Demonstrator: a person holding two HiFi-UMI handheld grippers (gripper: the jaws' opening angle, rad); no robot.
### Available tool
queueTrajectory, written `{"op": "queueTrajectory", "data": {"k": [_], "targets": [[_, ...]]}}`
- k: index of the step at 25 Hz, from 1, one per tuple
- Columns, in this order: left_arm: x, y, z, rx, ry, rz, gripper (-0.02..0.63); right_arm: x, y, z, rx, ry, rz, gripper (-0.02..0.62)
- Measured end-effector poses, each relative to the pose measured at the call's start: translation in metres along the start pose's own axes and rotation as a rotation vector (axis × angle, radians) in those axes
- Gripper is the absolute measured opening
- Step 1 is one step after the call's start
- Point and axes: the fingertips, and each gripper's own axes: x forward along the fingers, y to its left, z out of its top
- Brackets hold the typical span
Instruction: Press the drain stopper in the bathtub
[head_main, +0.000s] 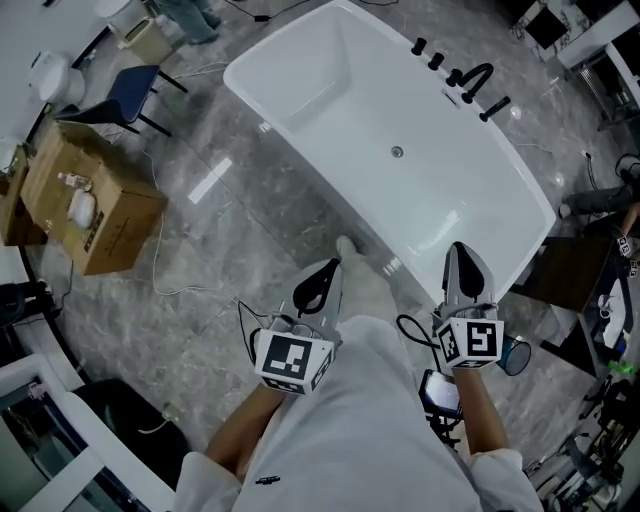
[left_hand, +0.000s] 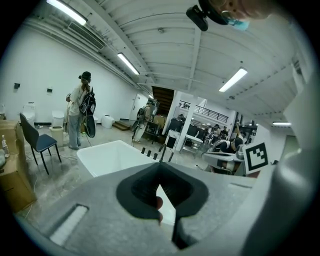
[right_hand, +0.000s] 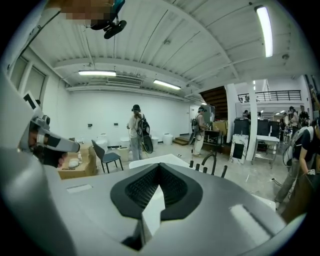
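Observation:
A white freestanding bathtub (head_main: 330, 90) lies slantwise ahead of me on the grey floor. Its small round metal drain stopper (head_main: 396, 152) sits mid-basin, below the black faucet set (head_main: 470, 85) on the far rim. My left gripper (head_main: 330, 268) hovers over the floor just short of the tub's near rim, jaws shut and empty. My right gripper (head_main: 458, 250) hangs over the near rim, also shut on nothing. In the left gripper view the gripper (left_hand: 160, 167) points at the tub (left_hand: 107, 155). In the right gripper view the gripper (right_hand: 159, 167) faces the tub (right_hand: 160, 161); the stopper is hidden in both.
A cardboard box (head_main: 90, 200) and a blue chair (head_main: 125, 95) stand on the floor to the left. Loose cables (head_main: 190, 290) trail across the tiles. Dark furniture (head_main: 575, 270) crowds the right side. A person (left_hand: 82, 107) stands beyond the tub's far end.

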Motion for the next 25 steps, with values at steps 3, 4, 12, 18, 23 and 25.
{"op": "queueTrajectory", "data": {"k": [3, 4, 12, 18, 23, 25], "targets": [[0.039, 0.019, 0.007, -0.003, 0.013, -0.002, 0.005, 0.047, -0.012, -0.002, 0.018, 0.016, -0.001, -0.006], [0.054, 0.026, 0.008, -0.004, 0.025, -0.003, 0.005, 0.064, -0.017, -0.004, 0.02, 0.026, -0.002, -0.005], [0.206, 0.103, 0.037, 0.0, 0.083, -0.044, 0.005, 0.231, -0.072, -0.027, 0.008, 0.105, -0.023, -0.005], [0.335, 0.139, 0.03, -0.023, 0.075, -0.09, 0.005, 0.33, -0.128, -0.067, 0.044, 0.141, -0.064, -0.007], [0.399, 0.158, -0.006, -0.041, 0.118, -0.144, 0.005, 0.401, -0.152, -0.119, 0.021, 0.174, -0.076, -0.006], [0.418, 0.161, -0.031, -0.038, 0.147, -0.178, 0.005, 0.42, -0.161, -0.153, 0.023, 0.203, -0.092, -0.006]]}}
